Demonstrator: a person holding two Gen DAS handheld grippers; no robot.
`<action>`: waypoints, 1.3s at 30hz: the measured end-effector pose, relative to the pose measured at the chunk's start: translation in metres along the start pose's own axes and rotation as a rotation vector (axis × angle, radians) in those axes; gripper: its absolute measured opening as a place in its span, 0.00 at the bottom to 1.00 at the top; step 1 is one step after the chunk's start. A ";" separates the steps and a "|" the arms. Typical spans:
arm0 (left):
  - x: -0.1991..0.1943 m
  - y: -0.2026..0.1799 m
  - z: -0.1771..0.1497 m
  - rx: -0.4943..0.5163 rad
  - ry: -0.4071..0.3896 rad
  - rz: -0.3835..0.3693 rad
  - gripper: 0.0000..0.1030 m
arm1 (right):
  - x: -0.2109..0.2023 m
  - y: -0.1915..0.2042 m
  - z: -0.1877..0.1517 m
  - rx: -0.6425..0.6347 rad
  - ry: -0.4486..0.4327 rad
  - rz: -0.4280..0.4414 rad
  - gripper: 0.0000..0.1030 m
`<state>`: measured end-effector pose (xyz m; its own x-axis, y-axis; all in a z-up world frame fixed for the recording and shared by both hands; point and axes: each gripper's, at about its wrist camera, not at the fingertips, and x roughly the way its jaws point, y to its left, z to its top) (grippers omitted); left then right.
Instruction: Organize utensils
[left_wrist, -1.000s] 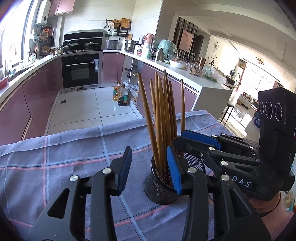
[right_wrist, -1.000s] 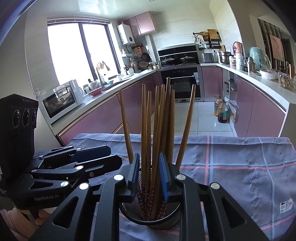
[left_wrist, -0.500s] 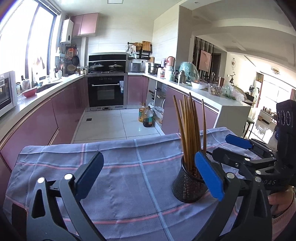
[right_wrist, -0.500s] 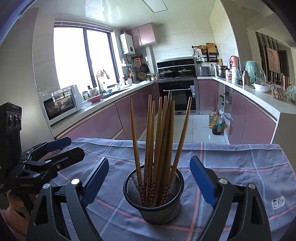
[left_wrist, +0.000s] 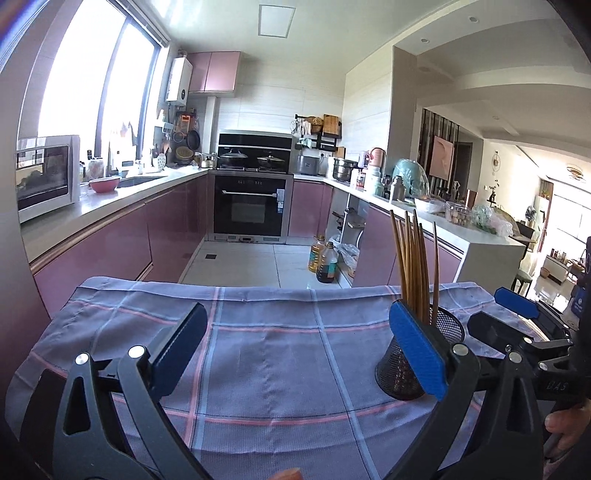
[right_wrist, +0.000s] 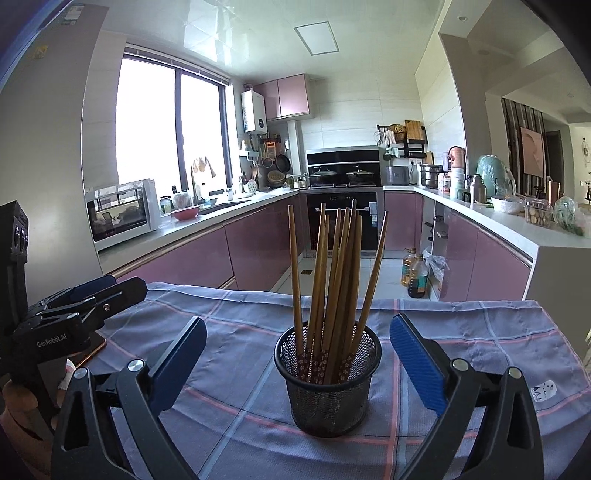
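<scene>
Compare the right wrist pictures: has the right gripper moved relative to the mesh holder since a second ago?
Yes. The right gripper has backed away from the mesh holder, its opening jaws now short of it, either side, touching nothing.

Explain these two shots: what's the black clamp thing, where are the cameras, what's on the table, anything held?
No robot here: a person holds a two-finger gripper in each hand, and each gripper carries a fisheye camera looking along its fingers. One shot is from the left gripper, with the right gripper at its right edge; the other is from the right gripper, with the left one at its left edge. A checked cloth covers the table. On it stands a black mesh cup full of chopsticks, standing upright. Nothing is held: the left gripper's jaws stand wide open over bare cloth, and the right's are opening, the cup ahead untouched.
</scene>
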<state>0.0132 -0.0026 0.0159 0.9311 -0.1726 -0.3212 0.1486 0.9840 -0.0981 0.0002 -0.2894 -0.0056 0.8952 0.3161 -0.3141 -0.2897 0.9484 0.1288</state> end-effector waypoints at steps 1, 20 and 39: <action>-0.002 0.001 0.001 0.001 -0.008 0.007 0.94 | -0.002 0.002 -0.002 0.004 -0.008 -0.004 0.93; -0.047 -0.001 -0.005 0.032 -0.086 0.091 0.94 | -0.027 0.018 -0.016 -0.011 -0.110 -0.111 0.93; -0.058 -0.003 -0.008 0.043 -0.123 0.130 0.94 | -0.037 0.023 -0.020 -0.017 -0.140 -0.135 0.93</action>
<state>-0.0440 0.0038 0.0270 0.9767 -0.0396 -0.2108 0.0358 0.9991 -0.0218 -0.0467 -0.2788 -0.0096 0.9644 0.1806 -0.1932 -0.1684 0.9827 0.0777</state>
